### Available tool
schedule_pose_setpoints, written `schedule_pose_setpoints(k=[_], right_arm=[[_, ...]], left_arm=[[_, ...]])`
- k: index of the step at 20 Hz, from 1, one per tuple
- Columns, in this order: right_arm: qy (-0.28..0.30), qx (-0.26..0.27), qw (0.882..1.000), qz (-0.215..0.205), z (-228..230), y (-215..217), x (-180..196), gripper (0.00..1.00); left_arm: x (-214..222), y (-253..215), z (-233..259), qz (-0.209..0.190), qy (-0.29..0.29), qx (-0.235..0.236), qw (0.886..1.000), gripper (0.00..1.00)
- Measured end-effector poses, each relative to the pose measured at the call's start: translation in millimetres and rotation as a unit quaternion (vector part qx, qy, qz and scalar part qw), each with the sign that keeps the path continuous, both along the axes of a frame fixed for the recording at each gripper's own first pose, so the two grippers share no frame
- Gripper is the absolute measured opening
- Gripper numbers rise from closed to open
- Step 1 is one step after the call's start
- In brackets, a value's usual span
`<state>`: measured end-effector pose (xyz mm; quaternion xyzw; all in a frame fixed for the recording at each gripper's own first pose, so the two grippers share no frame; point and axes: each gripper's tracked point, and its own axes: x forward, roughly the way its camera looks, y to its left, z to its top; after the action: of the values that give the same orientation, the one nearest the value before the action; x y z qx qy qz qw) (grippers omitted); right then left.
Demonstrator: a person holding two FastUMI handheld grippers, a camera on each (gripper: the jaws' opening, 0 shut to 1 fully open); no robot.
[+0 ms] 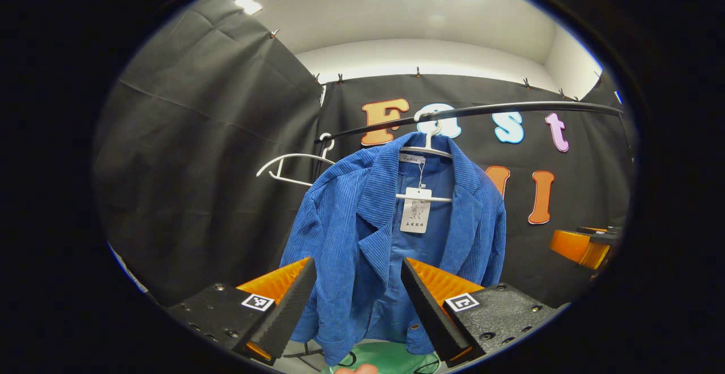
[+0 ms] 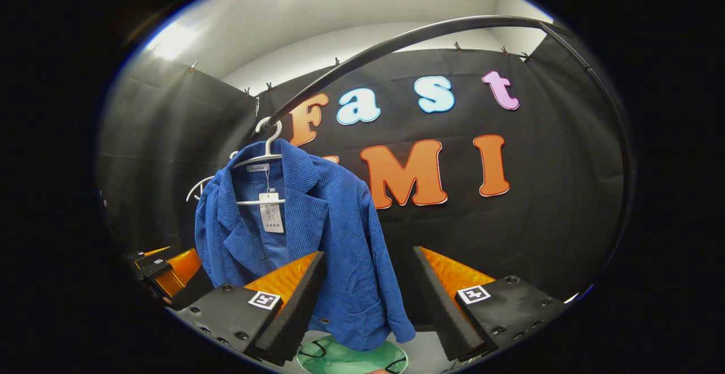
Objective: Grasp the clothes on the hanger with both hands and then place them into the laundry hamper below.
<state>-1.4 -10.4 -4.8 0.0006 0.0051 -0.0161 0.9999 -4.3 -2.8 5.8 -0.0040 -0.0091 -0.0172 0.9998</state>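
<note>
A blue corduroy jacket (image 1: 362, 221) hangs on a white hanger (image 1: 427, 147) from a black rail (image 1: 510, 107), a paper tag at its collar. In the left gripper view my left gripper (image 1: 358, 275) is open, its fingers framing the jacket's lower front without touching it. In the right gripper view the jacket (image 2: 334, 226) hangs to the left, and my right gripper (image 2: 368, 266) is open with the jacket's right side between and behind its fingers. Below the jacket lies the green laundry hamper (image 2: 345, 357), also seen as the hamper (image 1: 391, 360) in the left gripper view. The right gripper (image 1: 583, 246) shows at the far right, the left gripper (image 2: 170, 269) at the far left.
An empty white hanger (image 1: 294, 164) hangs on the rail left of the jacket. Black cloth walls close the booth on all sides. The curved rail (image 2: 430, 28) arcs overhead in the right gripper view.
</note>
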Motion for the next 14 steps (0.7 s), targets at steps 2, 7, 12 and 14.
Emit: schedule_pose_setpoints(k=[2, 7, 12, 14], right_arm=[[-0.002, -0.002, 1.0, 0.001, 0.7, 0.8, -1.6, 0.89], [-0.004, -0.005, 1.0, 0.005, 0.9, 3.5, -1.8, 0.98], [-0.008, -0.007, 1.0, 0.008, 3.1, 5.4, -3.8, 0.98], [-0.007, -0.006, 1.0, 0.013, 3.0, 7.9, -3.0, 0.98]], left_arm=[[-0.1, 0.5, 1.3, 0.001, -0.002, 0.002, 1.0, 0.94], [0.0, 1.1, 1.5, 0.0, -0.003, -0.001, 1.0, 0.95], [-0.9, 2.9, 4.0, 0.001, -0.007, 0.0, 1.0, 0.95], [-0.9, 4.6, 4.6, 0.002, -0.007, -0.001, 1.0, 0.93]])
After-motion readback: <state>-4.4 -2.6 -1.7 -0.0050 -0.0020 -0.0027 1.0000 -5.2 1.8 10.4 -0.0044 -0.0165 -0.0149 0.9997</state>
